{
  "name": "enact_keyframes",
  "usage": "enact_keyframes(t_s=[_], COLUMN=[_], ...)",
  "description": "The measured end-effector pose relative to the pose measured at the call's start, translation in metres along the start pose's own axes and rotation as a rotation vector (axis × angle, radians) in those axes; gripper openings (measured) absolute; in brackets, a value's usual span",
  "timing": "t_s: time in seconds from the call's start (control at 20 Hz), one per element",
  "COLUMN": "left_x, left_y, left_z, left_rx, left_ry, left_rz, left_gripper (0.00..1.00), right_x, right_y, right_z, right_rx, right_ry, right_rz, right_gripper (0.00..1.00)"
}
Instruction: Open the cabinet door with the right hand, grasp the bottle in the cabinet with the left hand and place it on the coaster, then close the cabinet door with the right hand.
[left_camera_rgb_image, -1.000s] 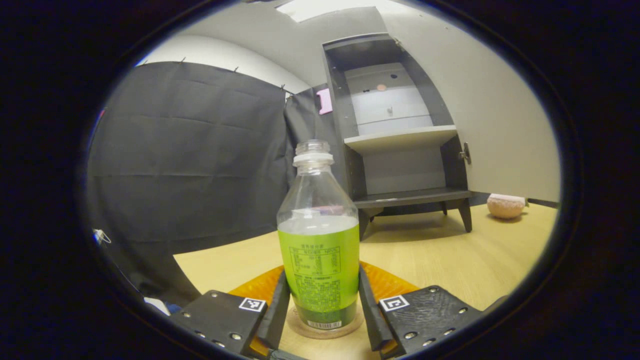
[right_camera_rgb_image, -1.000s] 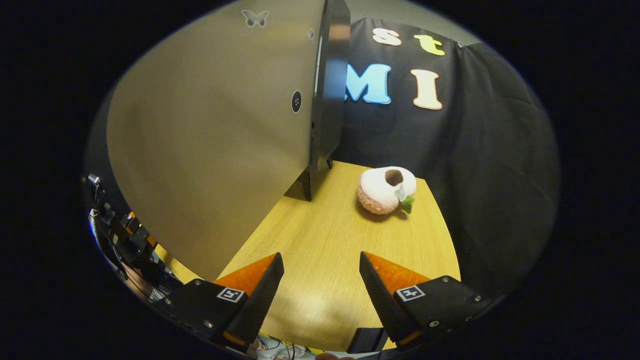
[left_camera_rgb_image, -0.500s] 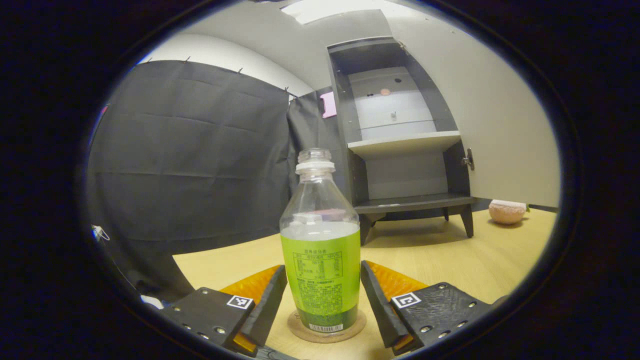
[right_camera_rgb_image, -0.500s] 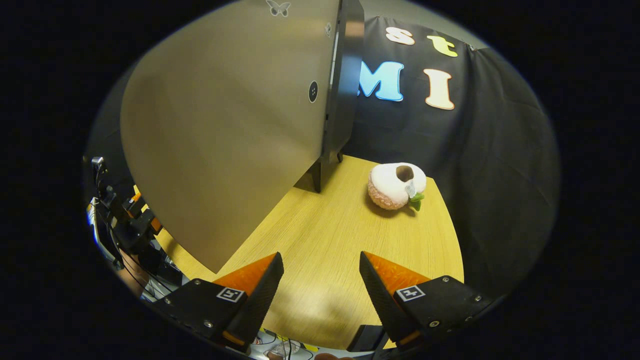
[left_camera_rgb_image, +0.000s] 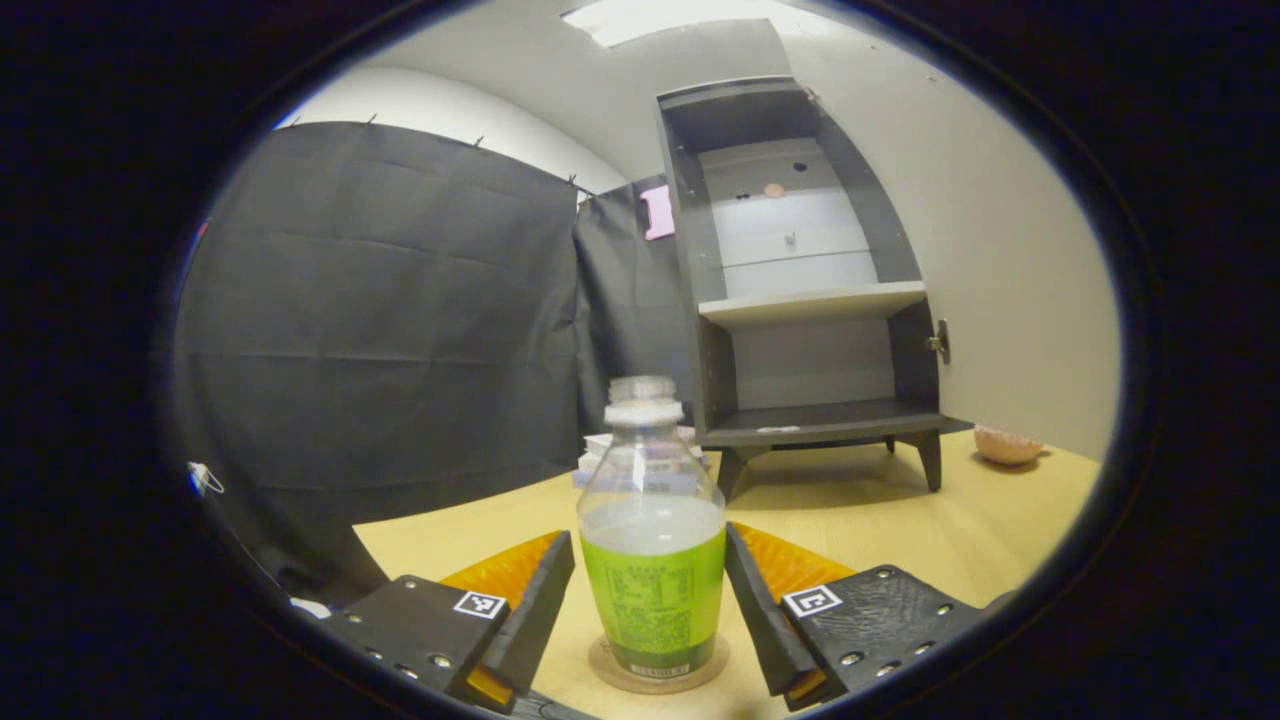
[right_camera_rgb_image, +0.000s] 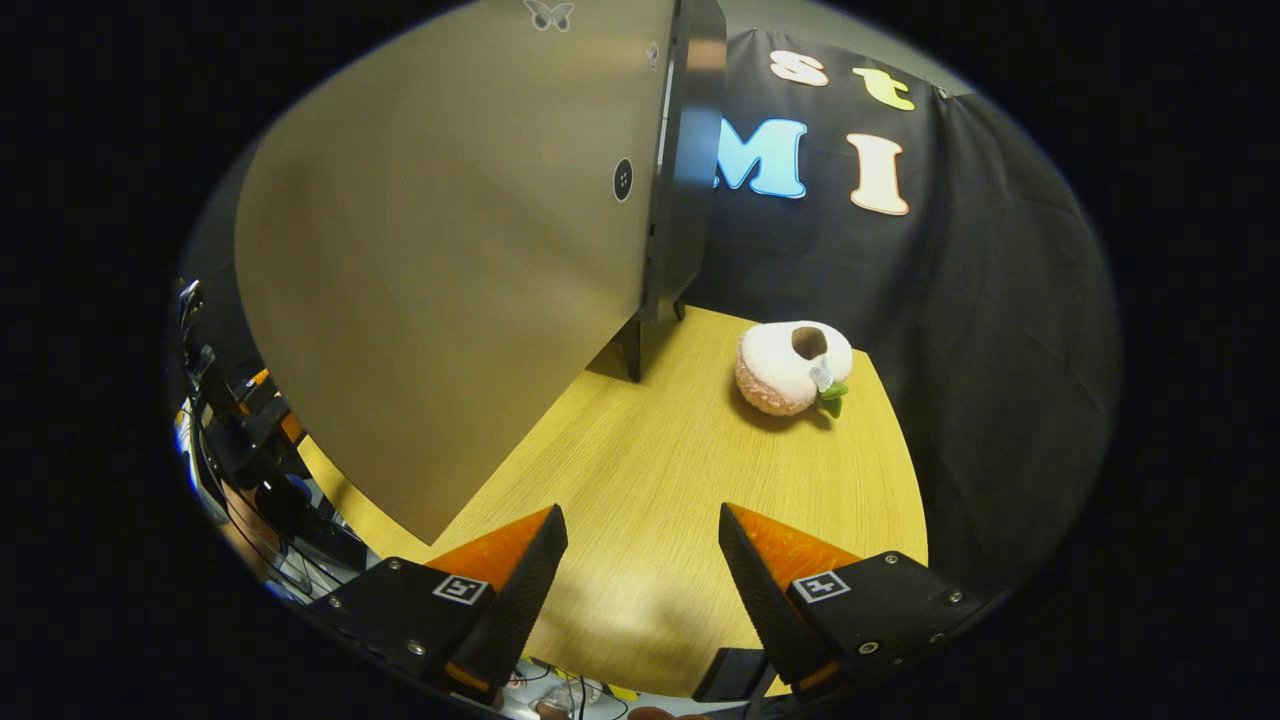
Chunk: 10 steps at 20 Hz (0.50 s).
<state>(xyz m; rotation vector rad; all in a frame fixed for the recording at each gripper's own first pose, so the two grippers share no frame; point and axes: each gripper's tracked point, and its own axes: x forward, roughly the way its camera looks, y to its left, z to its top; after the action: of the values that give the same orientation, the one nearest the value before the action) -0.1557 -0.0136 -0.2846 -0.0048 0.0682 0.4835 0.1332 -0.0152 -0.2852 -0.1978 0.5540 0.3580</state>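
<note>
A clear bottle (left_camera_rgb_image: 653, 540) with a green label and a white cap stands upright on a round coaster (left_camera_rgb_image: 610, 672) on the wooden table. My left gripper (left_camera_rgb_image: 648, 540) is open, one finger on each side of the bottle's lower half, with a narrow gap at the left finger. Behind it stands the dark cabinet (left_camera_rgb_image: 810, 300), its shelves bare, with its door (left_camera_rgb_image: 1000, 250) swung out to the right. In the right gripper view the door's outer face (right_camera_rgb_image: 450, 250) fills the left side. My right gripper (right_camera_rgb_image: 643, 520) hangs open over the table (right_camera_rgb_image: 680, 470), holding nothing.
A pink plush toy (right_camera_rgb_image: 793, 368) lies on the table to the right of the cabinet, also seen as the plush toy (left_camera_rgb_image: 1005, 445) past the door. A small flat stack (left_camera_rgb_image: 598, 455) sits behind the bottle. Black cloth walls close the table in.
My left gripper let go of the bottle, spread its fingers and drew back a little; the bottle stays on the coaster. The right gripper has hardly moved.
</note>
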Motion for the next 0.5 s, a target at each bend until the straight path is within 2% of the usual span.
enact_keyframes(t_s=[0.05, 0.1, 0.15, 0.25, 0.3, 0.5], left_x=[0.000, -0.003, -0.006, -0.008, -0.010, -0.018], left_y=[0.002, 0.003, 0.004, 0.004, 0.004, 0.013], left_z=[0.011, 0.022, 0.035, 0.062, 0.075, 0.139], left_rx=[-0.003, -0.008, -0.012, -0.017, -0.018, -0.023], left_ry=[-0.007, -0.016, -0.030, -0.044, -0.051, -0.077], left_rz=[-0.002, -0.005, -0.008, -0.027, -0.035, -0.051], left_gripper=[0.84, 0.88, 0.84, 0.84, 0.88, 0.84], right_x=[-0.002, -0.003, -0.005, -0.007, -0.011, -0.030], right_y=[0.000, 0.000, -0.001, -0.004, -0.007, -0.017], right_z=[0.003, 0.005, 0.008, 0.015, 0.021, 0.050], right_rx=[0.009, 0.016, 0.025, 0.047, 0.060, 0.151], right_ry=[-0.006, -0.011, -0.016, -0.025, -0.035, -0.085], right_rz=[0.003, 0.003, 0.002, -0.006, -0.012, -0.033], right_gripper=[0.94, 0.95, 0.94, 0.94, 0.94, 0.94])
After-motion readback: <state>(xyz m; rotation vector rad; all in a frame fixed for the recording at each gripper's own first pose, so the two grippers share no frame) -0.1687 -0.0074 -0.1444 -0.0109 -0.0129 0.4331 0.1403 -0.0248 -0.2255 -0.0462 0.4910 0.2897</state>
